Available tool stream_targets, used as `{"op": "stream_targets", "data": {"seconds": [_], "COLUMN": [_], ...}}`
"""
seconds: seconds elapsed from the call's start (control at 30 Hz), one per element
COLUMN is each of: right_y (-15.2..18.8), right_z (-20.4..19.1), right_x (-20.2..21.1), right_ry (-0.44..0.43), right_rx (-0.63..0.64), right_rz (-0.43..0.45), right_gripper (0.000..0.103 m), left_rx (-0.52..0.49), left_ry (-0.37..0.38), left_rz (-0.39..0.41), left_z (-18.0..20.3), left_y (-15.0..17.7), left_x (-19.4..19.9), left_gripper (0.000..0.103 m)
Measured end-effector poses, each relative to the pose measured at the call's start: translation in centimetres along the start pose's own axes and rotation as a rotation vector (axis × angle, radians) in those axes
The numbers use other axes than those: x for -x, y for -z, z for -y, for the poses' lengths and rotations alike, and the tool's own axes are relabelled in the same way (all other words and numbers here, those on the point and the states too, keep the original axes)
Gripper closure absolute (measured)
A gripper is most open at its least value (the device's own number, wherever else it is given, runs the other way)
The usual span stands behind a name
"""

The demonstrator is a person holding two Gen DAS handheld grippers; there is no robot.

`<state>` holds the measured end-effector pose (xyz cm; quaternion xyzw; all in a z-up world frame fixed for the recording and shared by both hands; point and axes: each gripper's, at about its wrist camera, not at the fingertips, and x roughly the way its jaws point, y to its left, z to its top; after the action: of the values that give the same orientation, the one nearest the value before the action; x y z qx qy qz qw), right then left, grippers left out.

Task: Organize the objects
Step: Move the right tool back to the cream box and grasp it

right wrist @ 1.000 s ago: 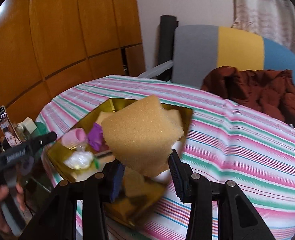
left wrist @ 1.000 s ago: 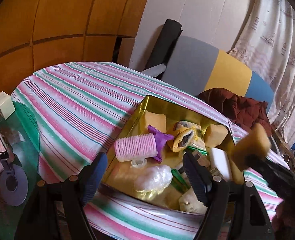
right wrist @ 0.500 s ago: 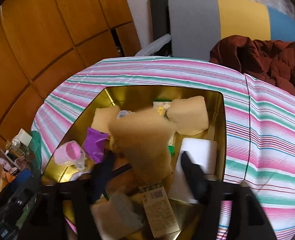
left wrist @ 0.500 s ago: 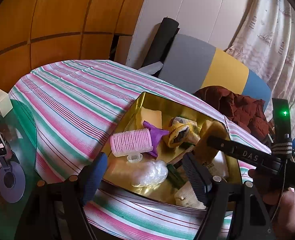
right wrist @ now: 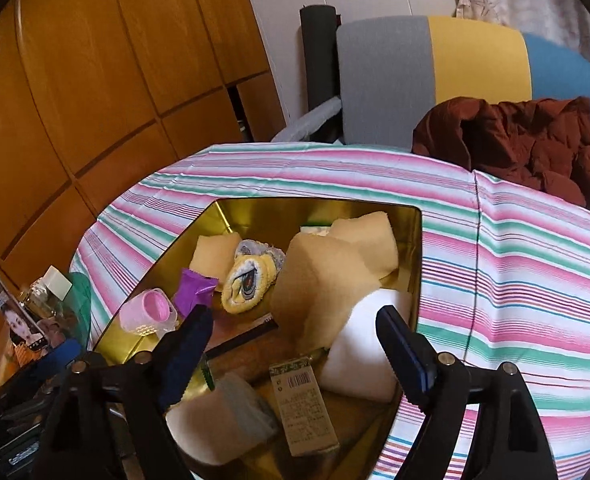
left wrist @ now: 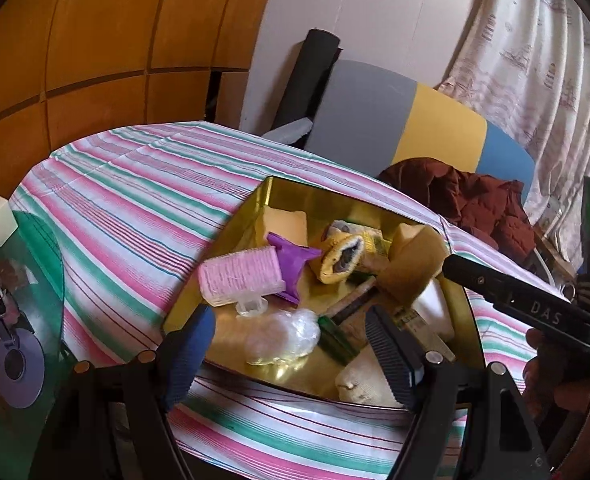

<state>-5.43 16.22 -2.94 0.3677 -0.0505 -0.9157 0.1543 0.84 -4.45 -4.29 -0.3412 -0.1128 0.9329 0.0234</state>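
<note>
Tan foam sponge block (right wrist: 319,280), a second ago pinched above the gold metal tin (right wrist: 415,280), now rests inside it, right gripper (right wrist: 291,340) jaws just spread and empty, so this item looks placed; left gripper (left wrist: 291,344) also spread.

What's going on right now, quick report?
Right gripper jaws just opened, nothing gripped. Left gripper open, empty. Tan sponge lying in the gold tin, atop clutter. Nothing blocking.
</note>
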Motion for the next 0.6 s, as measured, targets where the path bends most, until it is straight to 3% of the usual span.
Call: {"op": "stream_targets", "data": {"seconds": [0.3, 0.6], "right_y": [1.5, 3.8], "right_z": [3.2, 12.6], "right_x": [3.8, 6.9], "right_ry": [0.09, 0.283], "right_rx": [0.009, -0.098], "right_rz": [0.062, 0.052], "right_gripper": [0.019, 0.019], "left_rx": [-0.117, -0.194], "left_ry": [0.045, 0.09], "left_rz": [-0.024, -0.085], "left_z": [3.7, 7.9], "left_y": [1.2, 2.6], "left_x": [0.1, -0.5], "left_gripper": [0.024, 0.024]}}
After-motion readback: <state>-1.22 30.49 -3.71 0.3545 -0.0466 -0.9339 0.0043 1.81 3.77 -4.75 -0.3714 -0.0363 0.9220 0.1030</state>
